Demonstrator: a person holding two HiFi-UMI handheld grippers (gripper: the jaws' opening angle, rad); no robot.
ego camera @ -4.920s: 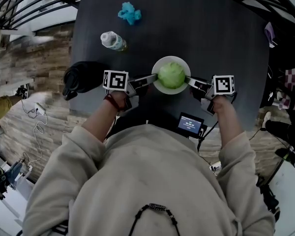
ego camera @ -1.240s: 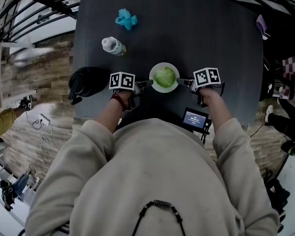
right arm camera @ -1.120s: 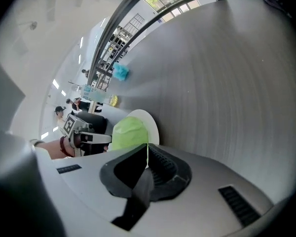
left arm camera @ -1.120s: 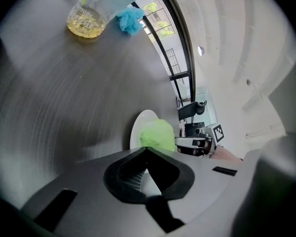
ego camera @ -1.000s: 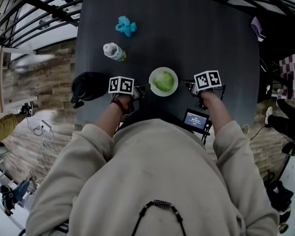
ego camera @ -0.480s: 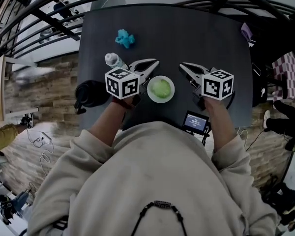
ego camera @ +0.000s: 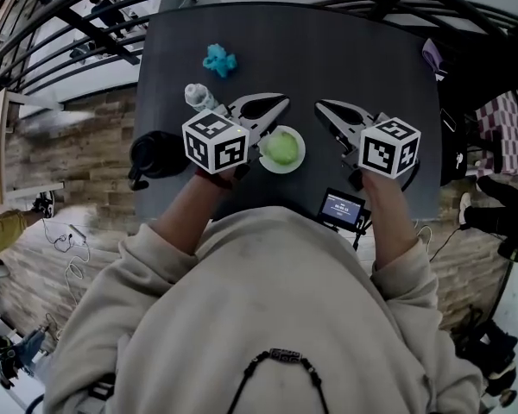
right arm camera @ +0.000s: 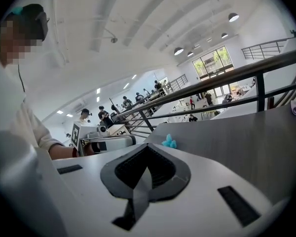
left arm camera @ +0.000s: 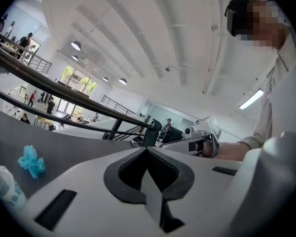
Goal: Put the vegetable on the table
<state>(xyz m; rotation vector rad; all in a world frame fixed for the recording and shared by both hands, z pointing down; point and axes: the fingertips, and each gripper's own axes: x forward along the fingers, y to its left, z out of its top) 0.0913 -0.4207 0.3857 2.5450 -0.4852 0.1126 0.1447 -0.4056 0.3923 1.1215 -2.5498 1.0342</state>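
Head view: vegetable (ego camera: 281, 148) sits in bowl (ego camera: 297, 164) on table (ego camera: 363, 59); left gripper (ego camera: 284, 101) and right gripper (ego camera: 319, 106) pressed together, empty; I avoid knocking the bowl.

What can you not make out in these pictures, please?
Vegetable: too small in head view to identify; absent from both gripper views.
Bottle: partly behind the left claw in head view; cut off by left gripper view's edge.
Device screen: text too small, head view.
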